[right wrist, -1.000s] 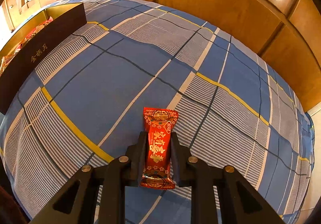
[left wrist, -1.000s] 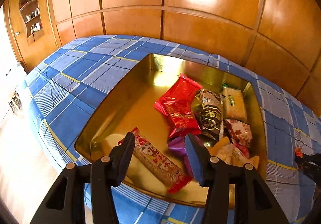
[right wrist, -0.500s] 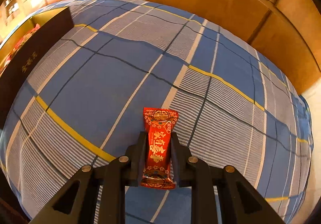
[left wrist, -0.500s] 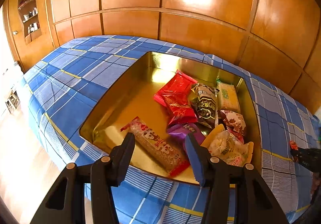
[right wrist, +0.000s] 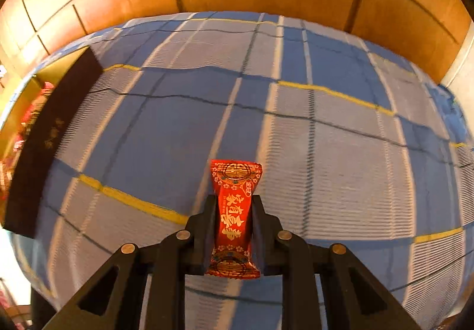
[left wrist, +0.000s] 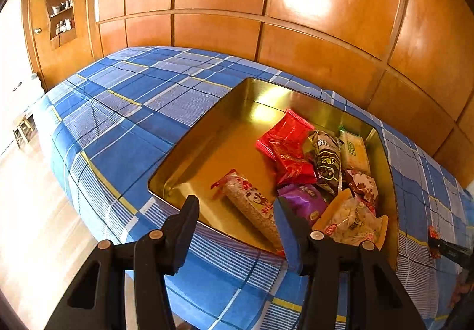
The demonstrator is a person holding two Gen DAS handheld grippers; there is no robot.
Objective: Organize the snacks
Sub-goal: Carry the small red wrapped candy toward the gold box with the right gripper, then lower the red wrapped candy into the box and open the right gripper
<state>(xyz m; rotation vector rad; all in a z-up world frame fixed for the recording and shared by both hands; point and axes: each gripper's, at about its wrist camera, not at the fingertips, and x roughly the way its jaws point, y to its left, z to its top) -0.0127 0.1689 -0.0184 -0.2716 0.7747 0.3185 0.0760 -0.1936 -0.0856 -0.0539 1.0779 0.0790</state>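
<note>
A gold tin box (left wrist: 213, 140) sits on the blue plaid bed (left wrist: 124, 111) and holds several wrapped snacks, among them a long red-ended bar (left wrist: 251, 205), red packets (left wrist: 287, 134) and a purple packet (left wrist: 305, 199). My left gripper (left wrist: 235, 211) is open and empty, above the box's near rim. My right gripper (right wrist: 232, 208) is shut on a red candy packet with gold writing (right wrist: 234, 217), held above the bedspread (right wrist: 296, 137). The box's dark outer wall (right wrist: 50, 137) shows at the far left of the right wrist view.
Wooden panelled walls (left wrist: 266, 19) run behind the bed. A shelf niche (left wrist: 60, 7) and door are at the far left. The bed's edge drops to a pale floor (left wrist: 26, 226) on the left. The right gripper shows at the left wrist view's right edge (left wrist: 447, 250).
My left gripper has pulled back and risen away from the box, staying open. My right gripper has lifted and swung, keeping its hold on the red candy; the box wall now looks farther left.
</note>
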